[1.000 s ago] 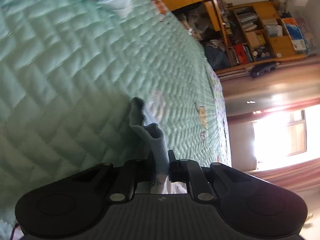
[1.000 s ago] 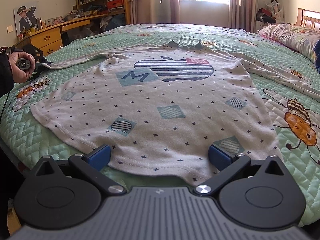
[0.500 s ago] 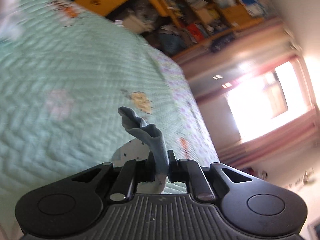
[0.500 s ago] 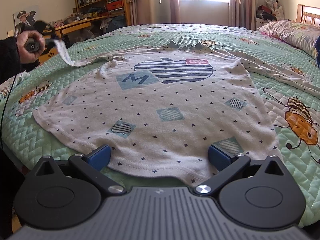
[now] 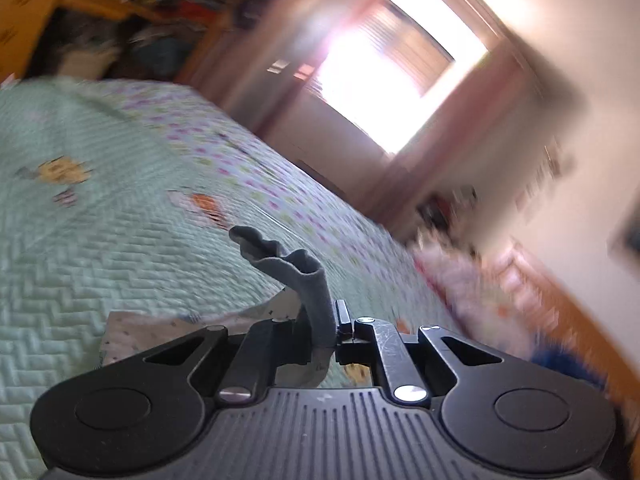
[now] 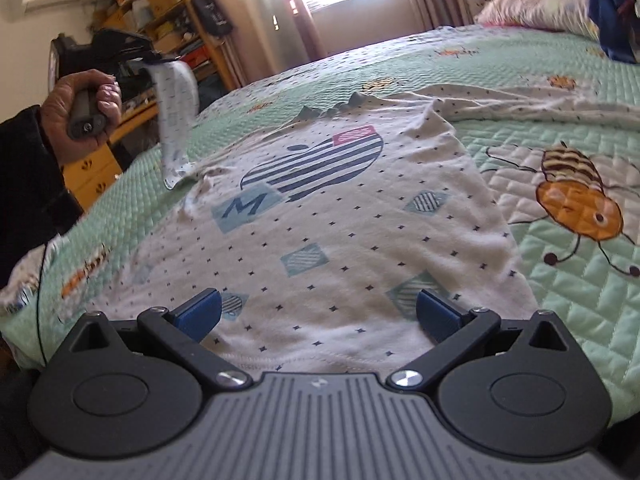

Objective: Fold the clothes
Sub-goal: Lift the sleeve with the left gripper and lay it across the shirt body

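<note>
Left gripper point(image 5: 326, 330): black two-finger tongs, jaws pressed together on the grey ribbed cuff point(image 5: 308, 280) of one long sleeve point(image 6: 176, 116), which crumples up above the fingertips; seen from the right wrist, the person's left hand point(image 6: 82, 114) holds these tongs raised above the bed's left side, the white sleeve hanging from them down to the shoulder of the garment. Right gripper point(image 6: 318, 314): black tongs with blue pads point(image 6: 200, 308), jaws spread wide, nothing between the pads, poised low over the near hem. Task's thing: white long-sleeved cotton shirt with small dark dots, pale blue squares and a striped apple print point(image 6: 320, 216), lying flat, front up, in the middle of the mint-green quilted bedspread with bee pictures point(image 6: 568, 280); its other sleeve point(image 6: 540, 108) stretches out flat to the right. Step in hand, as judged: the first fold, the left sleeve lifted to be carried inward across the chest. Next move calls for: bringing the cuff over the apple print, laying the sleeve straight without dragging the shoulder, then letting go; the right tongs could steady the hem meanwhile. Containers: none on the bed; a wooden shelf unit point(image 6: 160, 12) by the curtain holds books and boxes, contents too small to list. Floral pillow point(image 6: 536, 4) at the far right head.
</note>
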Available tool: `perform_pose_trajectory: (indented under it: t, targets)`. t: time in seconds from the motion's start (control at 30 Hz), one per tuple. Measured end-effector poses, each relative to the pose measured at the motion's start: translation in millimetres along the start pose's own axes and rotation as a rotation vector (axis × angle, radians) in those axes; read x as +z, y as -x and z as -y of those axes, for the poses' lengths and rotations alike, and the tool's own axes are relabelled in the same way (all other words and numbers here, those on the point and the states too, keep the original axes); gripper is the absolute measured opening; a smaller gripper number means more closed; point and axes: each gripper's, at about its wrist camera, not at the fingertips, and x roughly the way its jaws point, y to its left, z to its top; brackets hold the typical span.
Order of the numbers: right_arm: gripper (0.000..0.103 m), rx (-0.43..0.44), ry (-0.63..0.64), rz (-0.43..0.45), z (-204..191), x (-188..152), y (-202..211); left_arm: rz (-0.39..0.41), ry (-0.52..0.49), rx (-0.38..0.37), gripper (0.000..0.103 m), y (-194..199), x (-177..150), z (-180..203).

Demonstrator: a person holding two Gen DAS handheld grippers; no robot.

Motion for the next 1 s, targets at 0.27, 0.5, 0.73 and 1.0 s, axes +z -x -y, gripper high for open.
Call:
perform_pose_trajectory:
  t: [0.27, 0.5, 0.73, 1.0]
  targets:
    - [0.103, 0.044, -0.142, 0.021, 22.6, 5.5, 12.3, -0.143, -0.473, -0.065, 0.010, -30.5, -77.6, 130.0]
    - [0.103, 0.082, -0.244, 0.032, 39.6, 8.7, 18.4, -0.362, -0.765, 0.041, 0.011, -94.4, -180.5, 169.4]
    - [0.103, 0.113, -0.297, 0.033, 49.0, 9.8, 21.9, -0.427, -0.985, 0.233, 0.045, -117.1, -243.6, 178.0]
    - [0.103, 0.135, -0.330, 0.020, 50.7, 10.2, 20.2, -0.360, -1.096, 0.238, 0.084, -106.1, -248.6, 209.6]
